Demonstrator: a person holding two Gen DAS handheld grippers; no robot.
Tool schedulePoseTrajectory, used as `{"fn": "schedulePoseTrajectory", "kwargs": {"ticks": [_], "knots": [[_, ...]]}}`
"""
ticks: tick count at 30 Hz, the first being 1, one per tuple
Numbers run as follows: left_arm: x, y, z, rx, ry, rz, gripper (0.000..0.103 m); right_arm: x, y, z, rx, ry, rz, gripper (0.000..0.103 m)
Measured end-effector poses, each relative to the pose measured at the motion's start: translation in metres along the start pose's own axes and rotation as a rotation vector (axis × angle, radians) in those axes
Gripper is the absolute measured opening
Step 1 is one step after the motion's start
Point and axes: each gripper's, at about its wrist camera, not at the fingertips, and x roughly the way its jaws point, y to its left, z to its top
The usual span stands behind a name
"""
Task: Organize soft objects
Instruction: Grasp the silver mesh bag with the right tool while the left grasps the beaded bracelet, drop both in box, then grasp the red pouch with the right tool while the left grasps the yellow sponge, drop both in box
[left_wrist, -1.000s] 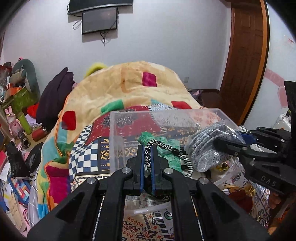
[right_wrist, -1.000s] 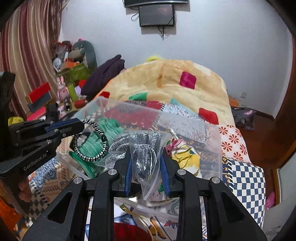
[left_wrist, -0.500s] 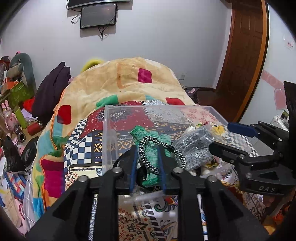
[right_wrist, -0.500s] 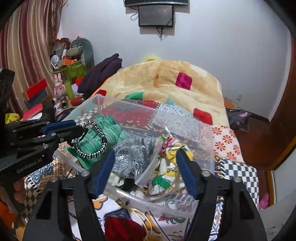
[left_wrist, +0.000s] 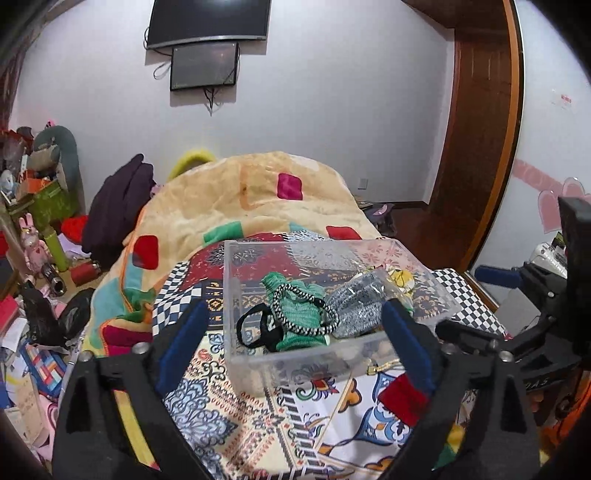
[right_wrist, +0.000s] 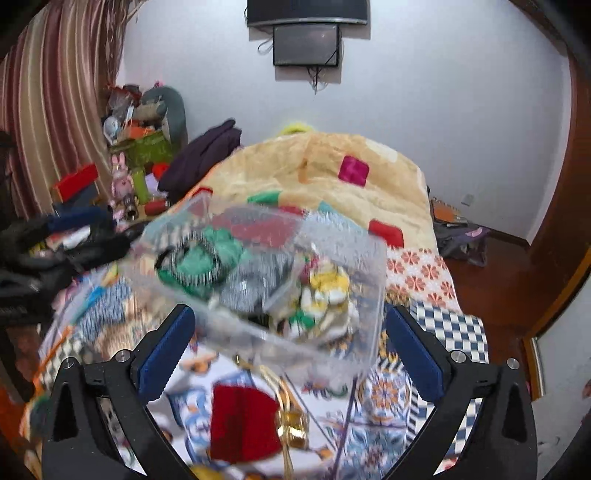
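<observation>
The left gripper (left_wrist: 291, 341) is spread wide and empty; the right gripper (right_wrist: 290, 345) is likewise spread, nothing pinched. Just ahead, on the patterned bedspread (left_wrist: 236, 417), the clear plastic bin (left_wrist: 295, 363) holds a black-and-white braided band (left_wrist: 295, 306), green knit cloth (left_wrist: 303, 325) and a bagged grey item (left_wrist: 356, 312). Outside it, a red pouch (right_wrist: 242, 422) is left, so the sorting is judged mostly done.

This is a lived-in home bedroom. A bed (left_wrist: 258, 406) lies under a patchwork plush blanket (left_wrist: 236, 206), a television (left_wrist: 207, 18) hangs on the white wall, and a wooden door (left_wrist: 476, 147) stands at the right. Toys and boxes (right_wrist: 140, 147) crowd the corner beside a striped curtain (right_wrist: 55, 92).
</observation>
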Motion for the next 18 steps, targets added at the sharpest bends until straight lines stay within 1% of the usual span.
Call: {"fn": "schedulePoseTrajectory", "kwargs": {"ticks": [4,7,10,11,12,13,15,16,17,18], "knots": [[-0.005,-0.005,-0.012,0.001,0.02,-0.003,0.101,0.012,0.001,-0.023,-0.017,0.08,0.013,0.103],[0.0,-0.009,-0.023,-0.003,0.066,-0.024,0.101,0.024,0.002,-0.038,-0.021,0.14,0.014,0.103],[0.003,-0.014,-0.037,0.004,0.096,-0.022,0.101,0.039,-0.003,-0.049,0.001,0.203,0.023,0.102],[0.004,-0.016,-0.041,0.008,0.104,-0.019,0.101,0.045,-0.004,-0.053,0.016,0.229,0.043,0.099],[0.006,-0.017,-0.044,0.011,0.113,-0.018,0.101,0.047,-0.005,-0.055,0.024,0.242,0.054,0.089],[0.008,-0.019,-0.049,0.015,0.127,-0.02,0.101,0.052,-0.005,-0.056,0.028,0.262,0.069,0.084],[0.011,-0.024,-0.055,0.015,0.149,-0.033,0.101,0.056,-0.004,-0.058,0.025,0.285,0.08,0.063],[0.013,-0.027,-0.059,0.016,0.163,-0.043,0.101,0.058,-0.003,-0.059,0.022,0.294,0.081,0.058],[0.014,-0.03,-0.061,0.019,0.172,-0.051,0.101,0.059,-0.002,-0.059,0.021,0.298,0.085,0.048],[0.015,-0.033,-0.063,0.022,0.177,-0.055,0.101,0.059,-0.002,-0.059,0.021,0.301,0.09,0.036]]}}
